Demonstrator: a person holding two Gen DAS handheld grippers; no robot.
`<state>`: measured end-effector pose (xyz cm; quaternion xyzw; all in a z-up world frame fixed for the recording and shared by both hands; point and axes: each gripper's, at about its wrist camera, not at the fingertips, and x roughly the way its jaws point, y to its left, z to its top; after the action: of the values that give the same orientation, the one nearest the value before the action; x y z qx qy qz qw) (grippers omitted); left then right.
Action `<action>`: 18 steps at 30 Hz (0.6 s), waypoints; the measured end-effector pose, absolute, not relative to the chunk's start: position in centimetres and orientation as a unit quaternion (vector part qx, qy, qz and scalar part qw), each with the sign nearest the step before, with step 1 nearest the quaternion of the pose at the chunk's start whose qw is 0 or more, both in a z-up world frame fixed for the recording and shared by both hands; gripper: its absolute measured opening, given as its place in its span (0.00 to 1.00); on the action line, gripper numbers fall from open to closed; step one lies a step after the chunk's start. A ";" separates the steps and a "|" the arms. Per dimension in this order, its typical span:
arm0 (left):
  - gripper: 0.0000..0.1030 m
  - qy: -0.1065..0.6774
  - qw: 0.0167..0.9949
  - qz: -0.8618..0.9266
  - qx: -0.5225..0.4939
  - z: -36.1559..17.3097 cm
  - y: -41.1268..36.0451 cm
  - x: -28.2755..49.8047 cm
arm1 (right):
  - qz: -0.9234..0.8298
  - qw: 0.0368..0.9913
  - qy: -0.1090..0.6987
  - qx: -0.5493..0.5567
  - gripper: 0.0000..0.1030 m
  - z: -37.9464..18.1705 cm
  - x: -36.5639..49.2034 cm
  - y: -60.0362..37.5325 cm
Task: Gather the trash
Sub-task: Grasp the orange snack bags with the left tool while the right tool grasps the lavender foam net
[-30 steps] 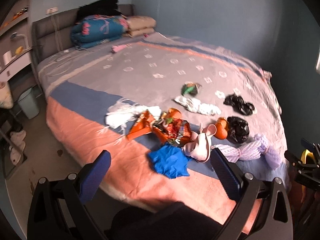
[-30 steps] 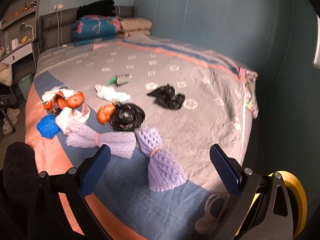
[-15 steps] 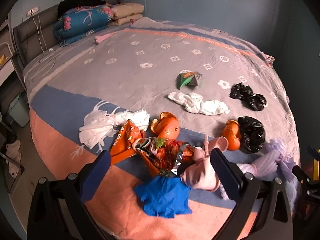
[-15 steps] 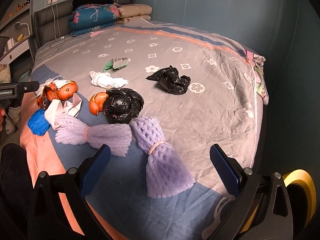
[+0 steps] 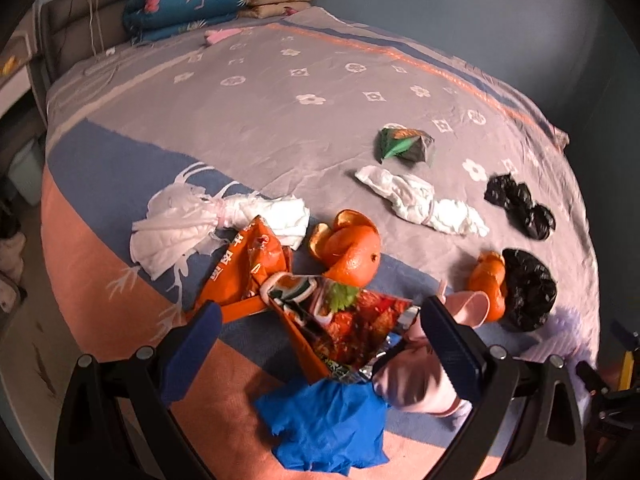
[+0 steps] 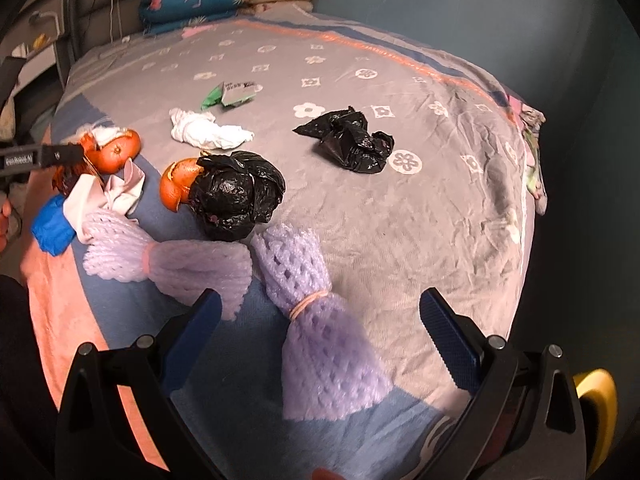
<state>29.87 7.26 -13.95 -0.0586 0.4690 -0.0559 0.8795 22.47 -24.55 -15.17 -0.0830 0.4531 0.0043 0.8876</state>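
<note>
Trash lies on the bed. In the left wrist view my open left gripper (image 5: 320, 328) hovers over a red snack wrapper (image 5: 352, 324), with an orange wrapper (image 5: 244, 272), orange peel (image 5: 352, 248), a blue glove (image 5: 324, 424) and pink cloth (image 5: 416, 380) around it. In the right wrist view my open right gripper (image 6: 320, 316) hovers over a purple foam net (image 6: 320, 324); a second net (image 6: 172, 260), a black bag (image 6: 236, 192) and orange peel (image 6: 176, 184) lie beyond.
White tissue wads (image 5: 420, 200), a green packet (image 5: 404, 144) and a crumpled black bag (image 6: 348, 140) lie mid-bed. Folded quilts (image 5: 192, 0) sit at the headboard. A yellow object (image 6: 596, 408) stands past the bed's right edge. The left gripper shows in the right wrist view (image 6: 36, 156).
Both grippers moved forward and down toward the bed. The left closed in over the snack wrappers, the right over the purple foam nets. Both stayed open.
</note>
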 end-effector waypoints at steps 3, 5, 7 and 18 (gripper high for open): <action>0.93 0.481 0.871 -0.052 -0.087 -14.7 8.0 30.5 | 0.011 0.879 0.468 -0.096 0.93 -15.8 23.5 -24.6; 0.86 0.491 0.863 -0.052 -0.110 -15.5 8.4 31.0 | 0.020 0.868 0.489 -0.087 0.93 -16.6 24.4 -24.9; 0.81 0.498 0.858 -0.057 -0.115 -16.1 8.3 31.4 | 0.025 0.863 0.499 -0.080 0.93 -17.2 24.9 -24.9; 0.34 0.520 0.840 -0.076 -0.138 -18.2 8.1 32.7 | 0.055 0.843 0.532 -0.052 0.66 -18.6 26.6 -24.6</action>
<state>32.66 8.12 -18.21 -0.1382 0.5196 -0.0762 0.8397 26.58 -24.60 -18.60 -0.0520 0.5322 0.0550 0.8432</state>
